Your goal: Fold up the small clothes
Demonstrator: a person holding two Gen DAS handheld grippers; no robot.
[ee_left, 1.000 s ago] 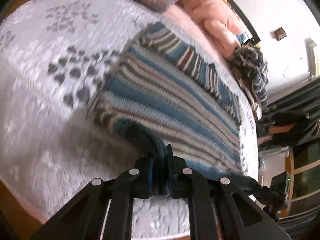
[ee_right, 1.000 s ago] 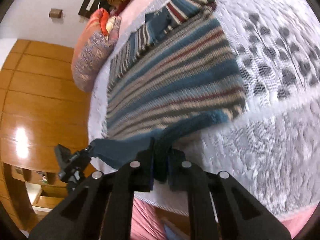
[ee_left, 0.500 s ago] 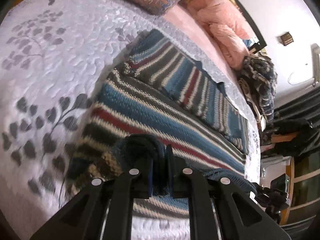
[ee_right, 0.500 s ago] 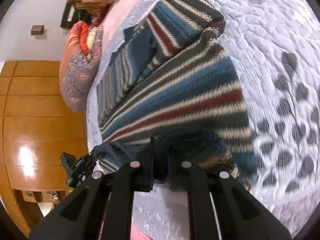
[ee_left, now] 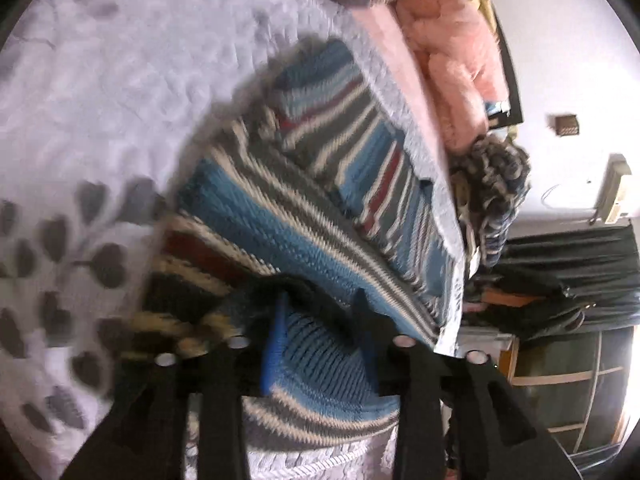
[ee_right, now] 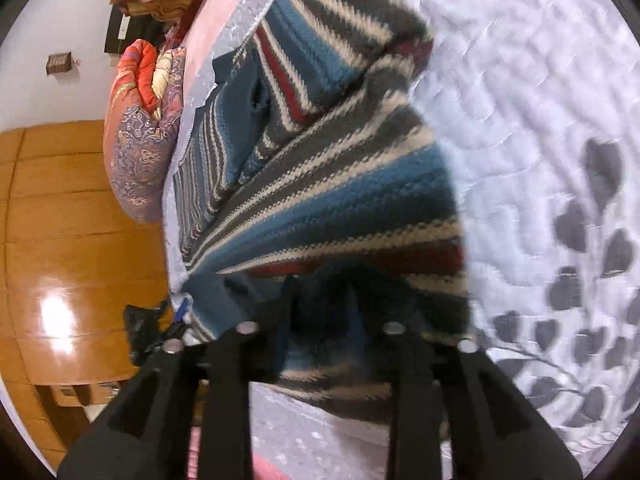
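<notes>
A knit sweater striped in blue, grey, cream and red [ee_left: 280, 220] lies on the white quilted bedspread [ee_left: 120, 80], its lower part folded up over the body. My left gripper [ee_left: 318, 304] hovers just over the folded edge with its jaws apart, and blue ribbed knit shows between the fingers [ee_left: 276, 332]. In the right wrist view the same sweater [ee_right: 340, 184] fills the middle. My right gripper [ee_right: 320, 292] is open over the dark hem at the fold. The other gripper's tip [ee_right: 144, 332] shows at the sweater's far corner.
A patterned bolster pillow [ee_right: 140, 140] and pink fluffy bedding [ee_left: 452, 60] lie along the head of the bed. A dark mottled garment [ee_left: 496, 176] sits at the bed's edge. Wooden panelling [ee_right: 60, 240] and a dark wardrobe [ee_left: 560, 280] stand beyond the bed.
Both grippers carried the sweater's hem forward over its body, folding it. Their jaws have since spread apart and let go of the knit.
</notes>
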